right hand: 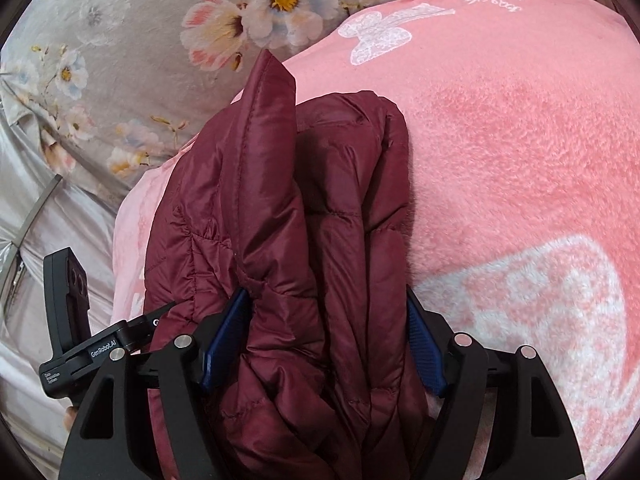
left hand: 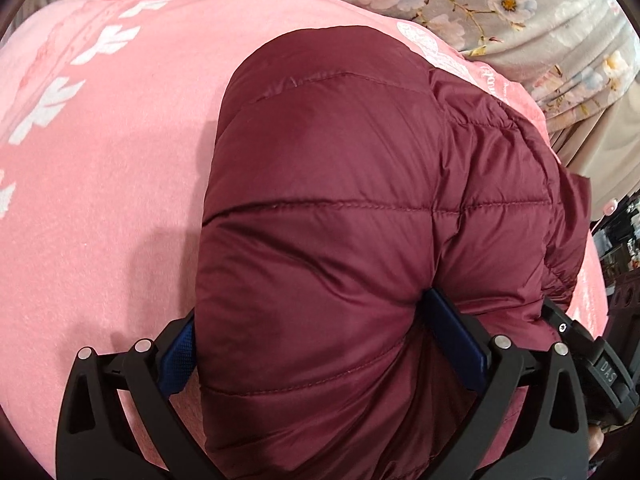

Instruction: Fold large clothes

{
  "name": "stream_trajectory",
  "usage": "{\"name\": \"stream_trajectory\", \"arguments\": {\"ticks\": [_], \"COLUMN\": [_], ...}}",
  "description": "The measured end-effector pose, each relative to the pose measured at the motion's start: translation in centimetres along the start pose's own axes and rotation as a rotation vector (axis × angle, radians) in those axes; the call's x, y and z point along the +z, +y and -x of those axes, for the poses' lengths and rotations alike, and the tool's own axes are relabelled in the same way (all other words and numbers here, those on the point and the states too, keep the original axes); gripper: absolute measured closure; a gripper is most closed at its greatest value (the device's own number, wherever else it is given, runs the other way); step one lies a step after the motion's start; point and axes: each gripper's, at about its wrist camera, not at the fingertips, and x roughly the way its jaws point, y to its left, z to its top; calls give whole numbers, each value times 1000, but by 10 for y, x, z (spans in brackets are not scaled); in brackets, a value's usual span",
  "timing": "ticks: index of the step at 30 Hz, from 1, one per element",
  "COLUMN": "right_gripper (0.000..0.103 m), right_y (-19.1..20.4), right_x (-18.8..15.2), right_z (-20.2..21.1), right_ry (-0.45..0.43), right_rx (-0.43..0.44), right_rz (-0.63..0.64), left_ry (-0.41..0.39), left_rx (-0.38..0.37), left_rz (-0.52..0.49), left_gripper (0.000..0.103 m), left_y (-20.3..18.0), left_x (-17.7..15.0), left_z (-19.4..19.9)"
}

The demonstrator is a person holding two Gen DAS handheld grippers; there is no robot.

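A maroon quilted puffer jacket [left hand: 340, 184] lies bunched on a pink fleece blanket [left hand: 104, 160]. My left gripper [left hand: 316, 344] has its blue pads [left hand: 456, 340] pressed into a thick fold of the jacket, which fills the space between them. In the right wrist view the same jacket [right hand: 320, 240] lies in several stacked folds, one edge standing up like a peak. My right gripper [right hand: 324, 340] is shut on those folds, its blue pads [right hand: 424, 348] on either side of the bundle. The other gripper's body [right hand: 80, 320] shows at the left.
The pink blanket [right hand: 520, 140] has white butterfly and leaf prints and covers the work surface. Behind it lies grey floral bedding [right hand: 100, 60], also in the left wrist view [left hand: 520, 12]. Dark clutter [left hand: 624, 240] sits at the far right edge.
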Motion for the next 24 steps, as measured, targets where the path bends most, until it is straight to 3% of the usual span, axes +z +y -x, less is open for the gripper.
{"name": "stream_trajectory", "arguments": {"ticks": [5,11,13,15,18,24], "right_gripper": [32,54,66,77,81,84], "right_y": [4,2,2,5,16,34], "right_x": [-4,-6,-6,-6,-8,-13], "right_z": [0,2,6,14,33,78], "right_ry": [-27,-33,-38,-40,-71,-147], "right_rx": [-8,44,63,59,30,15], "right_rz": [20,4,-11,-18,2,38], "left_ry": [-15,-20,-28,-47,-77,-111], "left_rx": [15,12,15,40,63,-34], "left_rz": [-19,-23,-27,-58,-117,-147], "left_gripper": [5,5,12,26,42,59], "left_y": [-1,-4,-7,-16,-30,-50], "left_x": [0,4,2,0,-3,-7], "left_z": [-5,-6,0,10,28,67]}}
